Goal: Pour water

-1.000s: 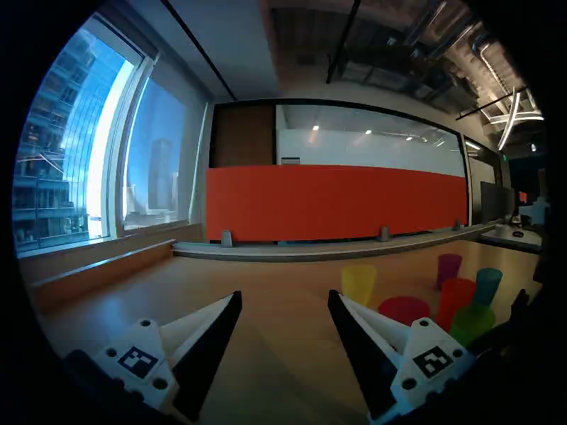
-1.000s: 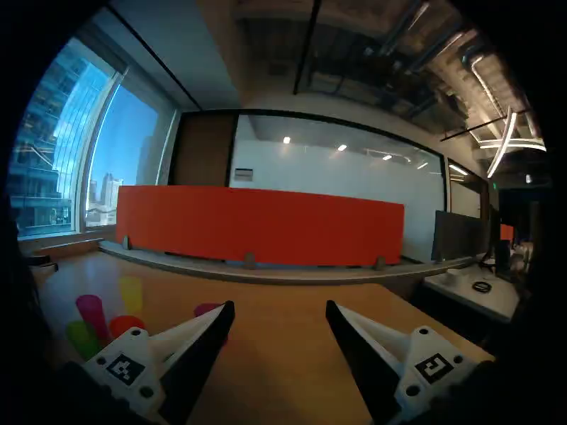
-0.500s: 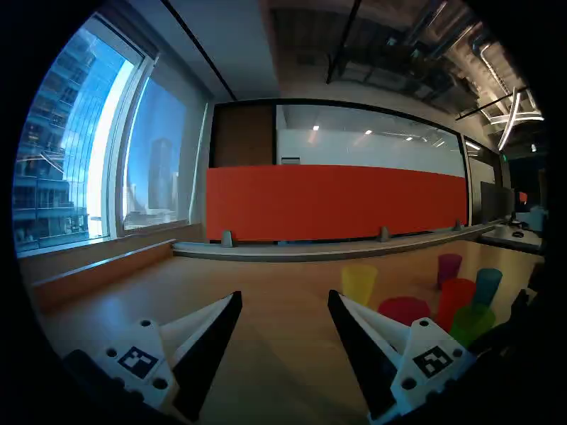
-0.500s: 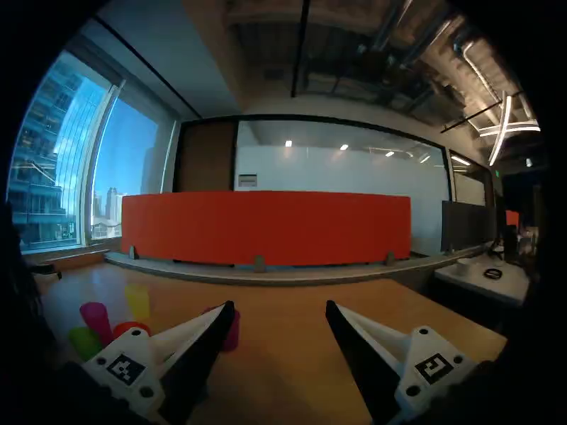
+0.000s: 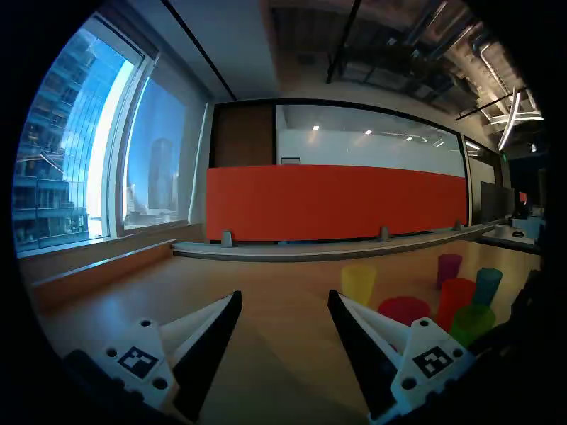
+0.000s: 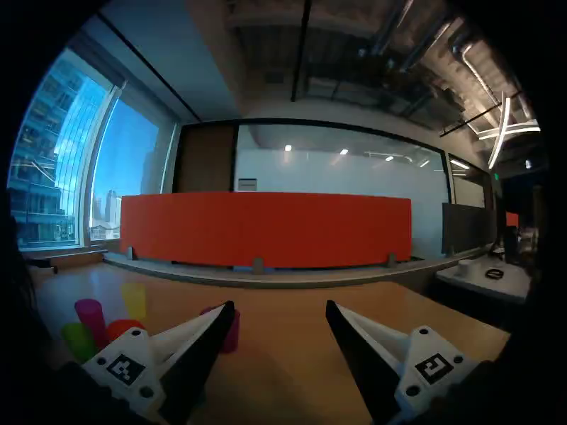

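Note:
Several coloured plastic cups stand on a wooden table [image 5: 283,297]. In the left gripper view they sit at the right: a yellow cup [image 5: 358,283], a magenta cup [image 5: 448,269], a teal cup [image 5: 487,285], a tall red cup [image 5: 455,300], a low red cup [image 5: 404,309] and a green cup [image 5: 471,322]. My left gripper [image 5: 283,304] is open, empty, left of them. In the right gripper view a yellow cup [image 6: 134,300], a pink cup [image 6: 91,317], a green cup [image 6: 78,340], a red cup [image 6: 122,329] and a magenta cup [image 6: 230,333] stand at lower left. My right gripper [image 6: 280,315] is open and empty.
An orange divider panel [image 5: 333,202] runs along the table's far edge on a grey rail. Big windows [image 5: 78,170] fill the left wall. A second desk [image 6: 482,276] with small items stands at the right, past the table edge.
The right gripper view has tilted and shifted slightly, so the cups sit a little differently at lower left. The left gripper has stayed still.

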Motion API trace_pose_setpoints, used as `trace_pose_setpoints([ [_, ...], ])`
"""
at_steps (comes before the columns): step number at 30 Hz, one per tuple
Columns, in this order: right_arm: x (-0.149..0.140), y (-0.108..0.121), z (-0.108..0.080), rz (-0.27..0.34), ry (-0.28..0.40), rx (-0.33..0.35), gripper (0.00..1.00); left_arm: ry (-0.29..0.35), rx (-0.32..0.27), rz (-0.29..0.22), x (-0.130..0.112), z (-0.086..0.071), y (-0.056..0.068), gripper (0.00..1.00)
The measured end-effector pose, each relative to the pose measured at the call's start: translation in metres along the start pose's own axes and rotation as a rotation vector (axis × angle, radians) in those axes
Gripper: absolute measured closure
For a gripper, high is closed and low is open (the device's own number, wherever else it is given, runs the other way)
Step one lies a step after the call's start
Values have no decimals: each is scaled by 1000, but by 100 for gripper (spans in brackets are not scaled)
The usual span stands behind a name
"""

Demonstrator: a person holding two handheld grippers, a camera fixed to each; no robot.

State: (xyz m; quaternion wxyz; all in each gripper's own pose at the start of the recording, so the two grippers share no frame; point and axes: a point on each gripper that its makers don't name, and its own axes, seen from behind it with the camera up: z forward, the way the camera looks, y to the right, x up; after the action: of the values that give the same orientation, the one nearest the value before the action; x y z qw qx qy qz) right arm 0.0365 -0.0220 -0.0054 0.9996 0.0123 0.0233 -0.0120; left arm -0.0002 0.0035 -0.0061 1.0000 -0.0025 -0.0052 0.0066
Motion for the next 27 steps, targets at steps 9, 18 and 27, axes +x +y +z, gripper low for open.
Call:
trace_pose_setpoints([
  [9, -16, 7, 2, 12, -18, 2, 0, 0, 0, 0, -1, 0, 0, 10],
  [18, -29, 9, 2, 5, -25, 8, 0, 0, 0, 0, -1, 0, 0, 10],
  [27, -35, 13, 4, 17, -30, -1, 0, 0, 0, 0, -1, 0, 1, 10],
])
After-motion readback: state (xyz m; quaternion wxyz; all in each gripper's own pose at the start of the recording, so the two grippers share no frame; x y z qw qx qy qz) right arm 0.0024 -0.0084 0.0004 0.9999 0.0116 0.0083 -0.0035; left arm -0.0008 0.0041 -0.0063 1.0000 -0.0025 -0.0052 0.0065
